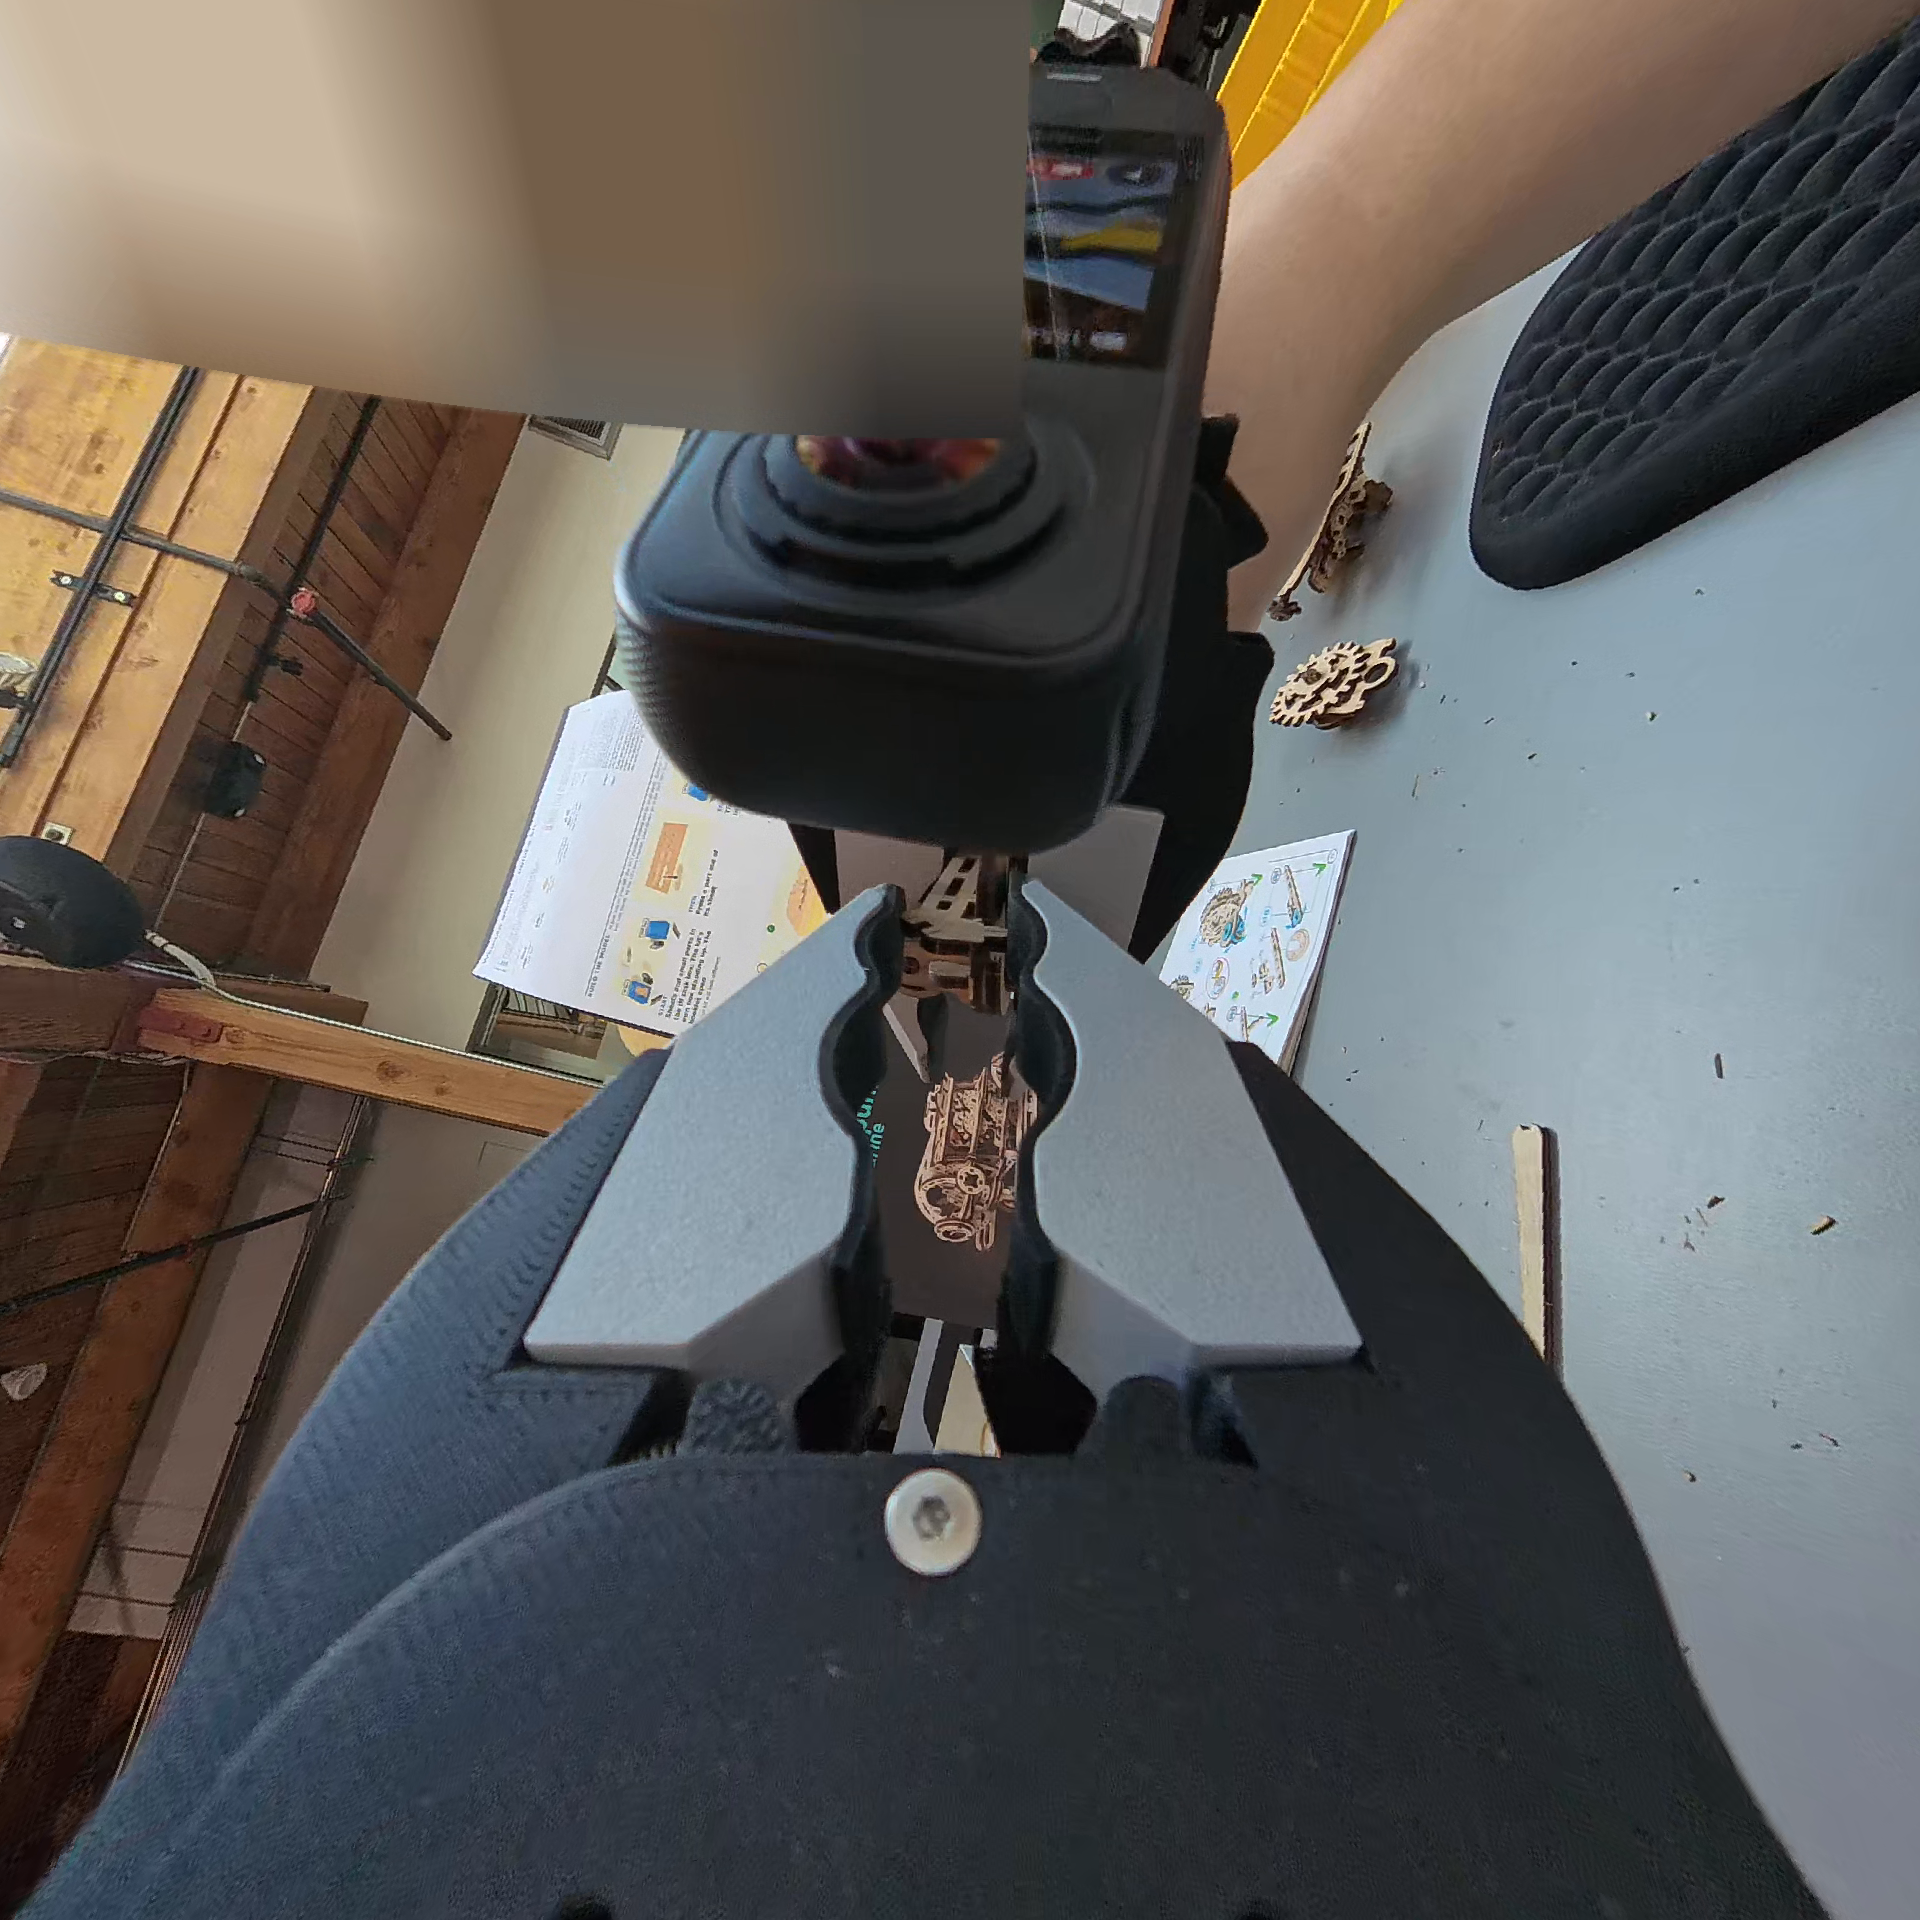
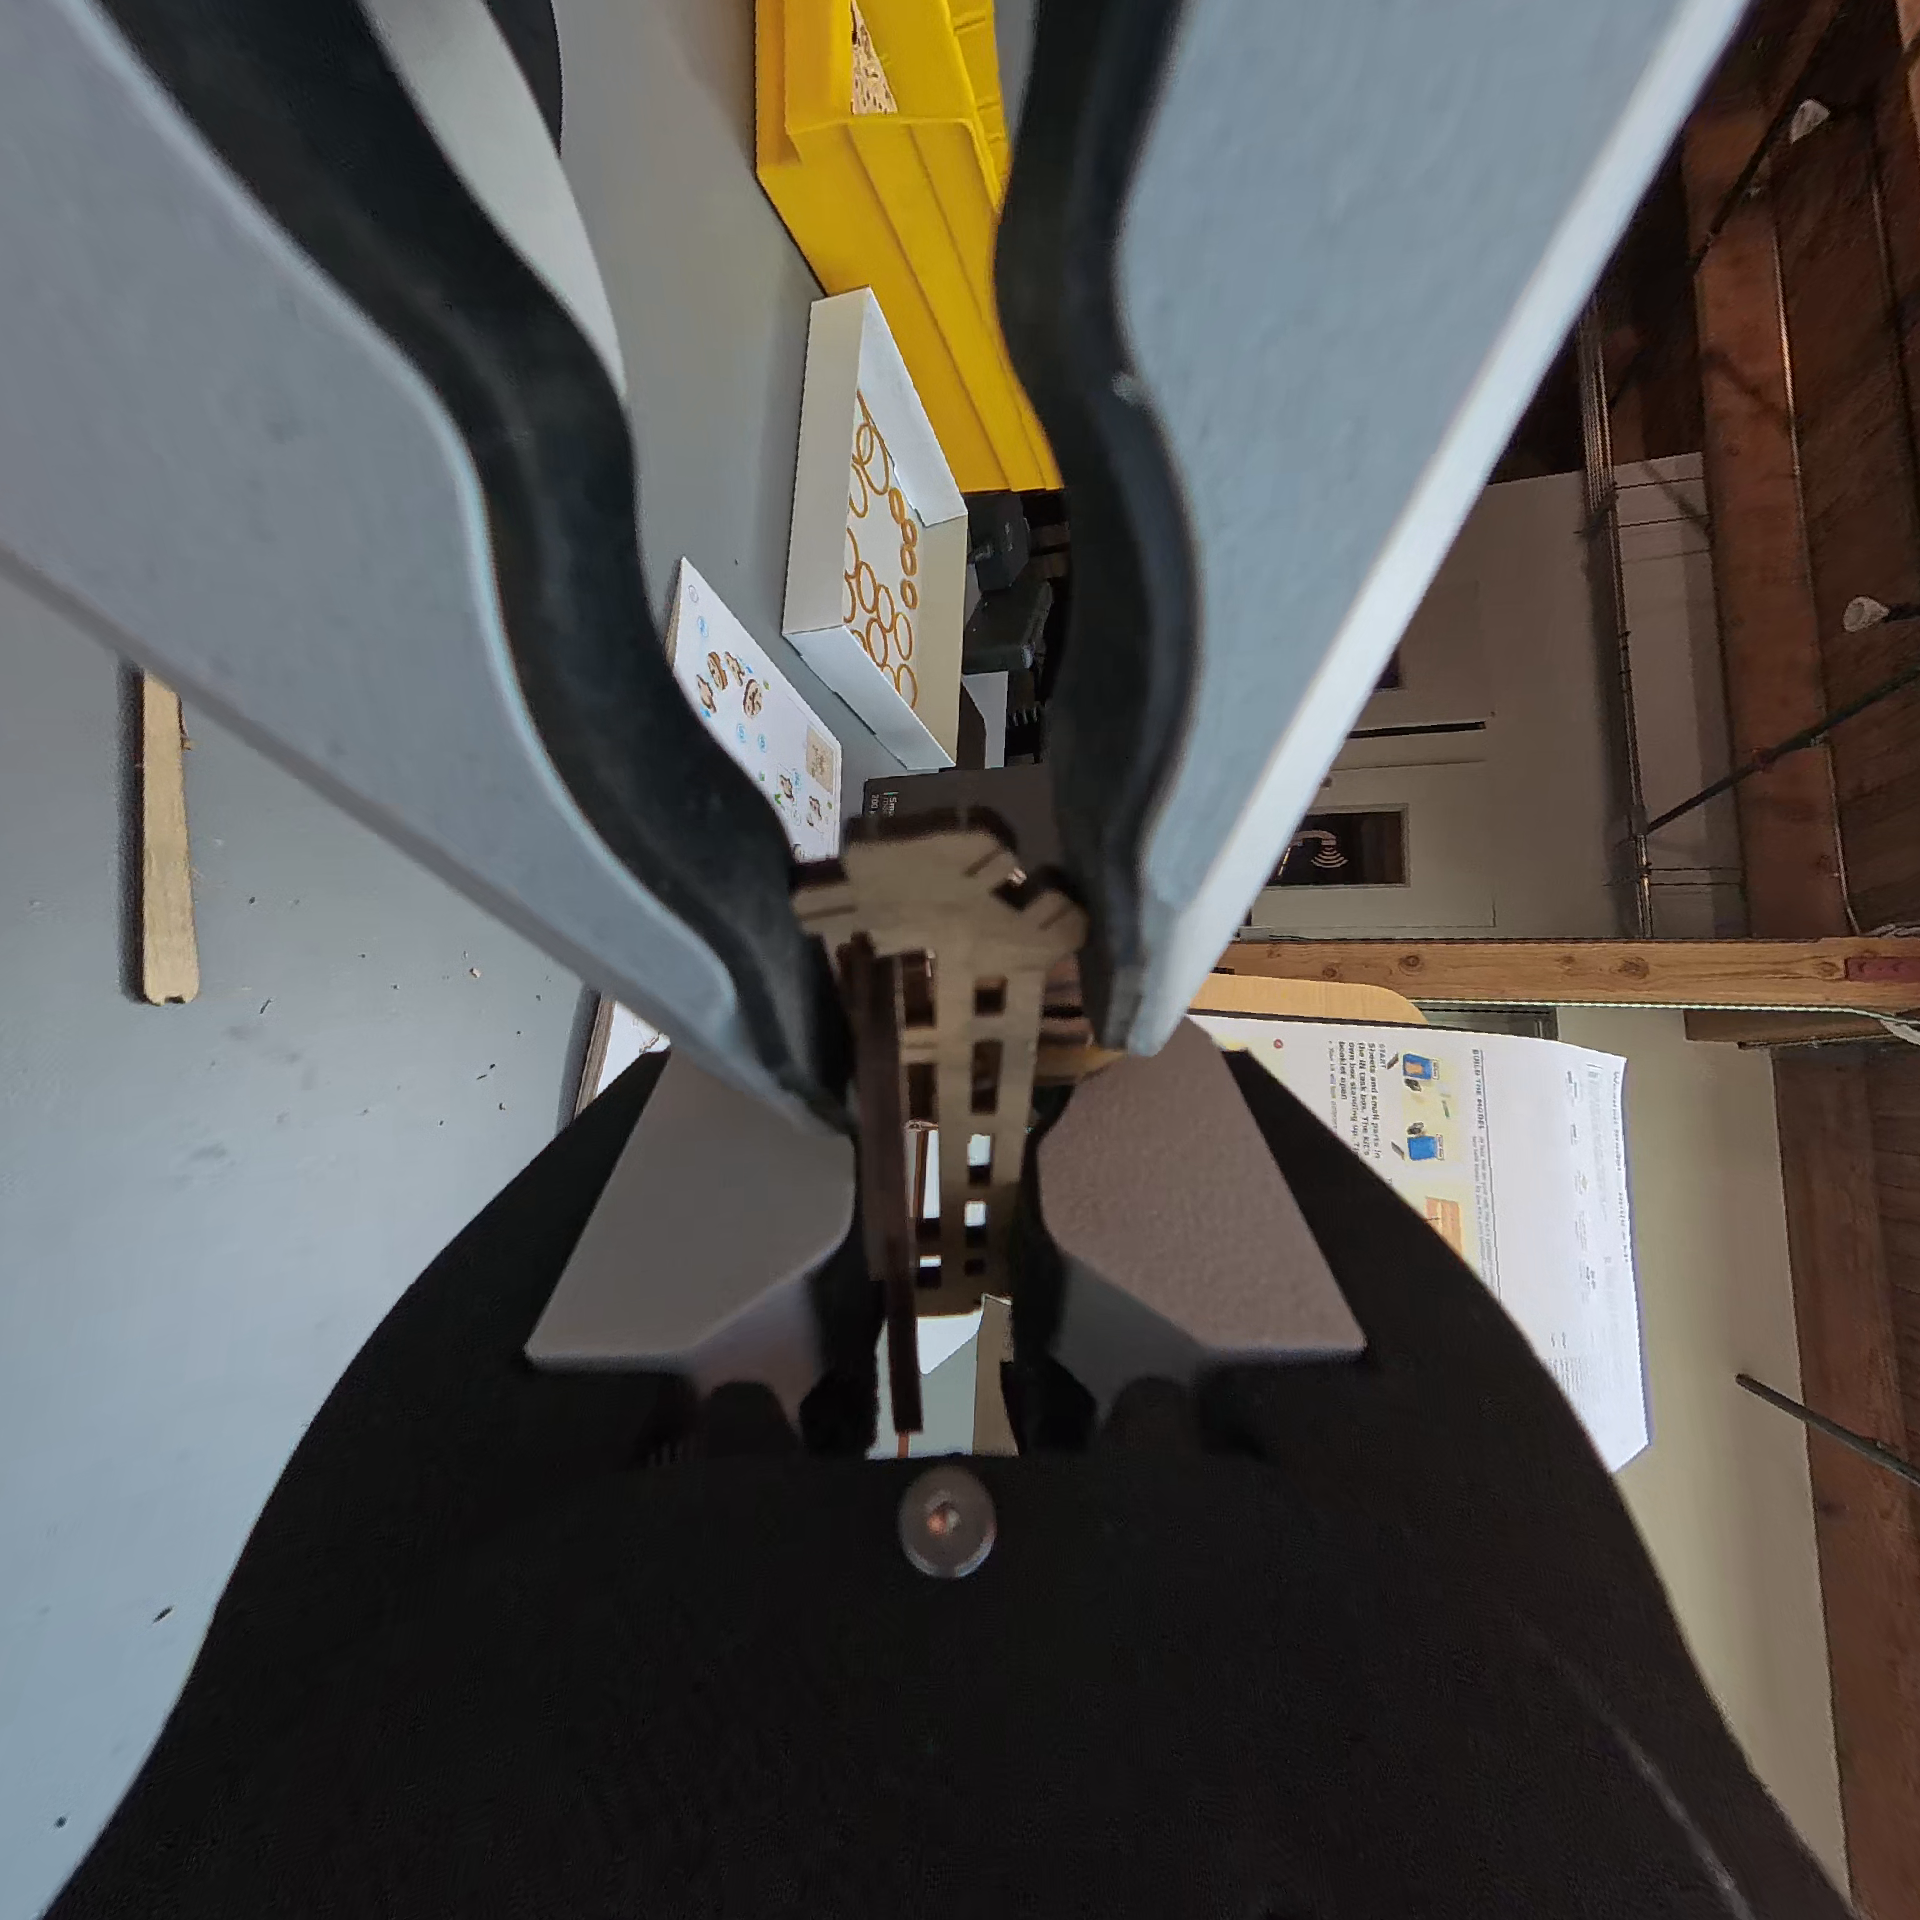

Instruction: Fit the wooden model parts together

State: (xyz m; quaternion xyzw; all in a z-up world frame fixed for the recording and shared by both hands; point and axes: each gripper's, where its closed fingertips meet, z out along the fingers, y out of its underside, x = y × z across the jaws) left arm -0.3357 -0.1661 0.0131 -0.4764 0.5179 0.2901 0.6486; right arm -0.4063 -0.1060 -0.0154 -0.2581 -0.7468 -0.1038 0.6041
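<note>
While both pairs of jaws clench wood above the table (image 1: 1662, 935), fitting under way, not yet finished.
Left gripper (image 1: 951, 920) clamped on a cross-shaped part (image 2: 935, 894); right gripper (image 2: 940, 1132) clamped on a slotted strip (image 2: 971, 1081), held end to end and touching in mid-air between the two tools. Whether pushed fully home: cannot tell. Probably more to add: a loose toothed part (image 1: 1335, 681) and a longer one (image 1: 1335, 520) lying far right on the table, beyond the booklet (image 1: 1262, 935).
</note>
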